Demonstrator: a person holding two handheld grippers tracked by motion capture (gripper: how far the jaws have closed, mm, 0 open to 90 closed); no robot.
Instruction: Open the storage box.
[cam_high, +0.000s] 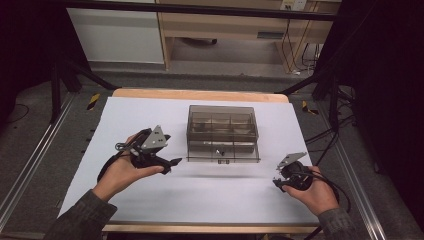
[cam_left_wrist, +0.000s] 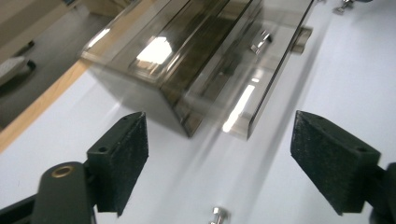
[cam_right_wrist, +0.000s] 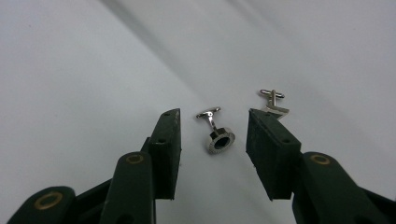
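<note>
A smoky clear plastic box (cam_high: 222, 131) with several compartments stands in the middle of the white table top; its lower front part juts toward me. My left gripper (cam_high: 172, 164) is left of the box and points at it, open, with nothing between its pads (cam_left_wrist: 122, 158). The box's near corner (cam_left_wrist: 187, 70) lies just ahead of it, and a small metal cufflink (cam_left_wrist: 218, 215) rests on the sheet below. My right gripper (cam_high: 277, 184) hovers near the table's front right. Its jaws stand open on either side of a round-faced cufflink (cam_right_wrist: 219, 140), apart from it. A second cufflink (cam_right_wrist: 273, 100) lies just beyond the right pad.
The white sheet (cam_high: 150, 115) covers a wooden table whose edge (cam_high: 200, 94) shows at the back. Dark stand legs (cam_high: 75, 70) flank the table on both sides, and cables (cam_high: 325, 135) trail off the right edge. A wooden cabinet (cam_high: 235, 25) stands behind.
</note>
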